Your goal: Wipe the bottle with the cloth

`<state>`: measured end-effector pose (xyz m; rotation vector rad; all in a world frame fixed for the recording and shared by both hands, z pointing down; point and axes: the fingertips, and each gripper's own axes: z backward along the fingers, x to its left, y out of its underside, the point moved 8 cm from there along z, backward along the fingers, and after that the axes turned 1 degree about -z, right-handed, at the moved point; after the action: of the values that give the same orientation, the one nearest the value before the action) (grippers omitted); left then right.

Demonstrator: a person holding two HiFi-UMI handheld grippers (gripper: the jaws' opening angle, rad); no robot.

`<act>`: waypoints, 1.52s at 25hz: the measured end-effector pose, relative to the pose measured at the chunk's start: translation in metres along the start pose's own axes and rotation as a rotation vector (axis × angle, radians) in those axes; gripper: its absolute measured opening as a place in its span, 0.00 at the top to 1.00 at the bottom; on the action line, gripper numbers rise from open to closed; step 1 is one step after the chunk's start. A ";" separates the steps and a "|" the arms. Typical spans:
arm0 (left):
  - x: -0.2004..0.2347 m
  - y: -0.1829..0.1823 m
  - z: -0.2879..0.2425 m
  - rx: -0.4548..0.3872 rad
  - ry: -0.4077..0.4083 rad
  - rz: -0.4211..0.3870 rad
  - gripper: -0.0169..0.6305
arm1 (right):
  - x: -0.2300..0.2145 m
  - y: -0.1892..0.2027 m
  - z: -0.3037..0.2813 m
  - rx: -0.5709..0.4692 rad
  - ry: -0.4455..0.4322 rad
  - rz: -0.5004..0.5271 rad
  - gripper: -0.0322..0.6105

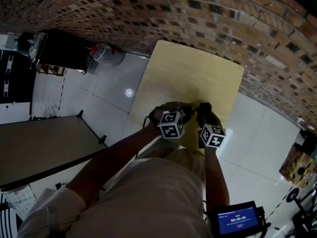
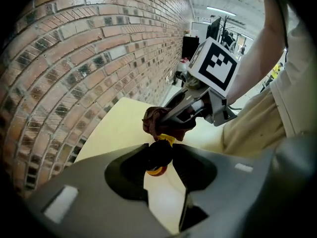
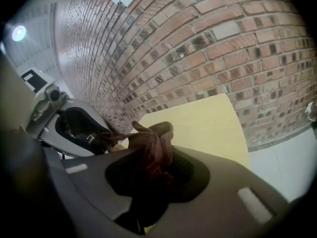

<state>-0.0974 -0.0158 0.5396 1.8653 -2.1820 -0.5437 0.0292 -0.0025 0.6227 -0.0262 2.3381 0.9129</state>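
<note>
- My left tongs (image 2: 161, 148) are pinched on the dark bottle (image 2: 157, 158), pads against both its sides. It is held above the pale table (image 3: 208, 123), close to my body.
- My right tongs (image 3: 153, 158) are clamped on the bunched reddish-brown cloth (image 3: 157, 142), which sits just at the yellow top (image 2: 166, 140) of the bottle. I judge the wiping step is at its start.
- To do it well: hold the left pinch firm so the bottle cannot twist or slip, and press a loose fold of cloth, not the jaw tips, against the surface.
- Wipe along the exposed part, then re-grip to reach what the left pads cover.
- Contents: the bottle is too dark to show any fill, and the yellow top appears in place.
</note>
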 end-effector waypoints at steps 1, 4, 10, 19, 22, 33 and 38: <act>-0.001 0.000 0.000 0.003 0.001 -0.003 0.71 | -0.004 0.004 -0.002 0.007 0.011 -0.008 0.82; 0.000 -0.001 -0.001 0.005 0.003 0.001 0.71 | -0.016 0.011 -0.008 0.011 0.039 -0.029 0.82; 0.001 -0.001 -0.001 0.009 0.002 0.011 0.71 | -0.037 0.025 -0.022 0.023 0.124 -0.075 0.82; 0.001 -0.002 -0.002 0.031 -0.006 0.008 0.71 | -0.070 0.048 -0.036 0.145 0.237 0.009 0.82; 0.001 -0.003 -0.002 0.038 0.000 0.013 0.71 | -0.067 0.027 -0.004 0.045 0.208 -0.045 0.81; 0.006 -0.004 -0.004 0.057 0.011 0.035 0.71 | 0.056 0.039 0.040 0.042 -0.218 0.460 0.81; 0.005 -0.006 -0.006 0.093 0.026 0.003 0.71 | 0.050 0.052 0.008 0.063 -0.163 0.288 0.81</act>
<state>-0.0903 -0.0227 0.5416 1.9038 -2.2285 -0.4210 -0.0192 0.0518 0.6219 0.4055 2.2509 0.9383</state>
